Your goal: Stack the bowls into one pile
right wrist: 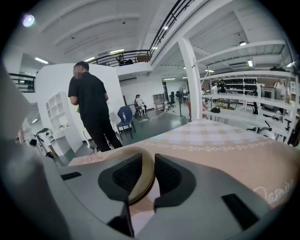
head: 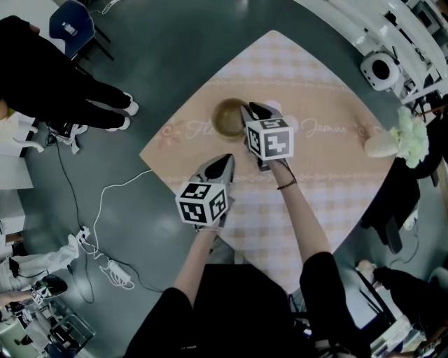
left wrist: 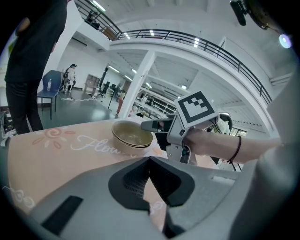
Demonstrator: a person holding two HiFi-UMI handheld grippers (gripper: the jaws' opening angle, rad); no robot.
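Two tan bowls (head: 227, 117) sit nested in one pile on the pink checked tablecloth (head: 322, 168), towards the far side. In the left gripper view the pile (left wrist: 131, 136) shows an inner bowl inside an outer one. My right gripper (head: 250, 110) reaches over the pile's right rim. In the right gripper view the bowl's rim (right wrist: 146, 173) stands between the jaws of my right gripper (right wrist: 149, 156), lying against the left pad with a thin gap to the right one. My left gripper (head: 227, 159) hovers nearer to me, its tips together and nothing between them (left wrist: 150, 159).
White and green flowers (head: 409, 134) stand at the table's right corner. A person in black (head: 42, 77) stands on the floor beyond the left edge, beside a blue chair (head: 73, 21). White cables (head: 105, 210) trail on the floor on the left.
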